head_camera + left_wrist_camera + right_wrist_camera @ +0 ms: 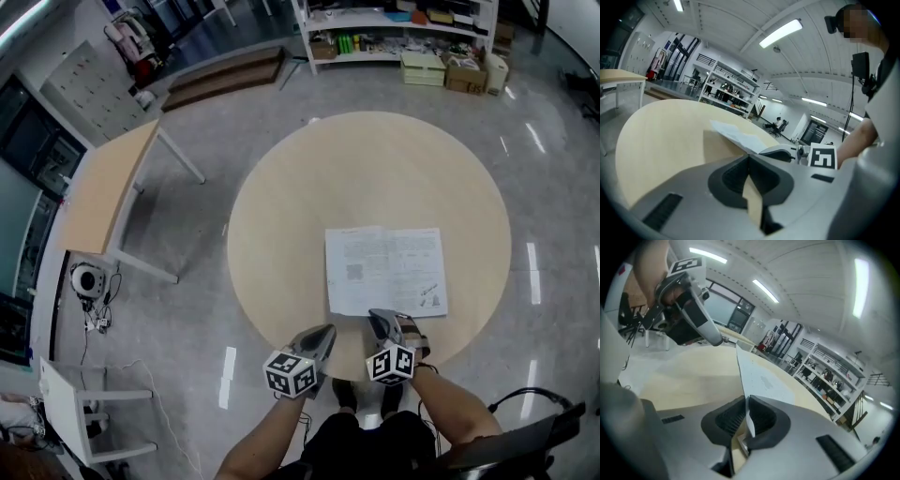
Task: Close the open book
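right gripper point(745, 400) clamps a book page point(761, 378), hiding its edge; left gripper point(749, 158) closed, empty.

The round bench point(281, 206) has a pale wood-look top, smooth and matt, while the floor point(187, 225) around it is grey, polished and glossy, throwing back the ceiling lights. The book point(386, 270) is thin white paper, matt and printed. Both the left gripper point(749, 157) and the right gripper point(746, 401) are smooth matt grey plastic, their jaws lined with dark ribbed pads point(730, 419).
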`<state>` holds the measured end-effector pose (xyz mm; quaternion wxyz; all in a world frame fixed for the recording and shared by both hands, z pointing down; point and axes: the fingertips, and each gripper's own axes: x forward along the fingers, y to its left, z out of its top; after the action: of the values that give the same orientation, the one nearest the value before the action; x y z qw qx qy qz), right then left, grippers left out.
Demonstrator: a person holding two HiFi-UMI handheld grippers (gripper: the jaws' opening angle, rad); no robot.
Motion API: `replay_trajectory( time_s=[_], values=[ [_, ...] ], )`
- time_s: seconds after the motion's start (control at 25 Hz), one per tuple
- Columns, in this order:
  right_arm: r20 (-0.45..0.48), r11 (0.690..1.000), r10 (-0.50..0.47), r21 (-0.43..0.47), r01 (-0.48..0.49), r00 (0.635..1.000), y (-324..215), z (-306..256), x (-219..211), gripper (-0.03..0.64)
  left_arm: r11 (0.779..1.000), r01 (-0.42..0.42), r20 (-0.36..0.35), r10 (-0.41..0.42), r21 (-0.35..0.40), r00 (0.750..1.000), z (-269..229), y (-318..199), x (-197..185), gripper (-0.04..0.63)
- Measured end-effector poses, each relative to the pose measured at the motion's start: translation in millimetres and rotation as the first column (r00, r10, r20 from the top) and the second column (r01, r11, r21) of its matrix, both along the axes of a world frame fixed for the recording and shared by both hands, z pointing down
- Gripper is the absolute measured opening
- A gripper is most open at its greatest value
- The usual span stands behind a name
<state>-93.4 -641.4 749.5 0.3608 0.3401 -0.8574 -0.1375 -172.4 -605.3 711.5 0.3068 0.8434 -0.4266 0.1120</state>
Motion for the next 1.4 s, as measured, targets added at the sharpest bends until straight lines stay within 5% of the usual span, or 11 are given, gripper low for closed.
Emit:
replay_trajectory(
  time_s=[0.24,0.52,0.8,1.04,1.32,1.4],
  values=[
    [0.224,0.973,0.204,-0.152,-0.172,0.953,-6,-17,46,0.014,0.999,-0.033,-0.003,0.033,0.044,0.999,-31,-17,31,-0.001],
    [0.363,0.898,0.42,-0.299,-0.324,0.832,1,-29,84,0.011,0.993,-0.077,0.005,0.076,0.084,0.997,-58,-21,49,-0.001],
    [0.433,0.776,0.616,-0.477,-0.413,0.658,3,-22,133,0.011,0.986,-0.127,0.006,0.127,0.105,0.992,-72,-22,79,-0.001],
    [0.427,0.637,0.76,-0.636,-0.434,0.49,0,-5,163,0.011,0.985,-0.138,0.01,0.137,0.101,0.99,-79,-15,84,-0.002],
    [0.382,0.505,0.855,-0.766,-0.398,0.351,0,16,180,0.012,0.989,-0.123,0.011,0.122,0.088,0.992,-74,-7,79,-0.001],
    [0.359,0.474,0.871,-0.793,-0.382,0.335,-2,21,182,0.012,0.989,-0.122,0.01,0.121,0.089,0.993,-74,-7,80,-0.002]
  ],
)
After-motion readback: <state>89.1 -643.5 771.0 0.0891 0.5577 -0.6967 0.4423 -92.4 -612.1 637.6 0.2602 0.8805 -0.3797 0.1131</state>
